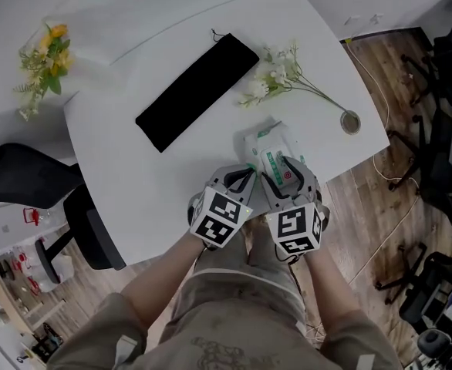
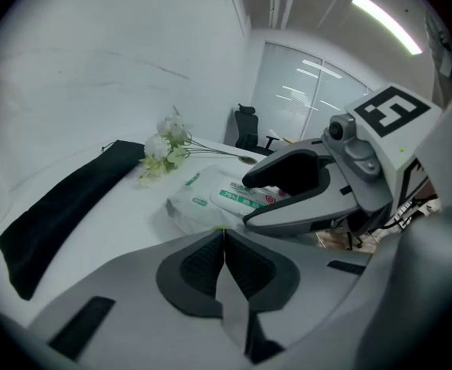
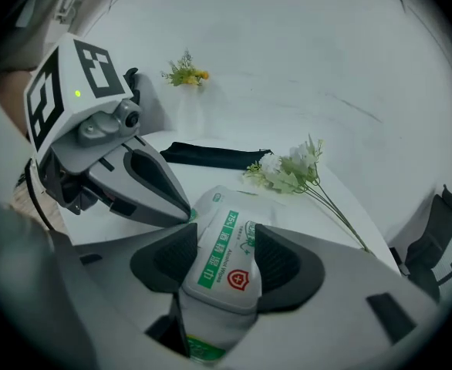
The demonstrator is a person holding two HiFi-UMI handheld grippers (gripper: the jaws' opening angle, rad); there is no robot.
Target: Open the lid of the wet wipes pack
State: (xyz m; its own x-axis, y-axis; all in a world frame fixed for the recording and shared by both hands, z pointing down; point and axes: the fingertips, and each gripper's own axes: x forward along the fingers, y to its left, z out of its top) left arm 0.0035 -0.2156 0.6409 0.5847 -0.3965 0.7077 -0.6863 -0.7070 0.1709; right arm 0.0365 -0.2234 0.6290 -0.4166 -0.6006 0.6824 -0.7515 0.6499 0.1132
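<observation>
The wet wipes pack (image 1: 274,146) lies flat near the front edge of the white table (image 1: 133,176), lid (image 3: 224,257) facing up, so it can be reached from above. The right gripper (image 3: 226,231) sits over it with its jaws spread wide, one pad on each side of the lid, not clamping it. That looks like a position for bracing the pack. The left gripper (image 2: 224,236) hangs just beside it, jaws pressed together and empty, probably so its narrow tip can pry the flap.
</observation>
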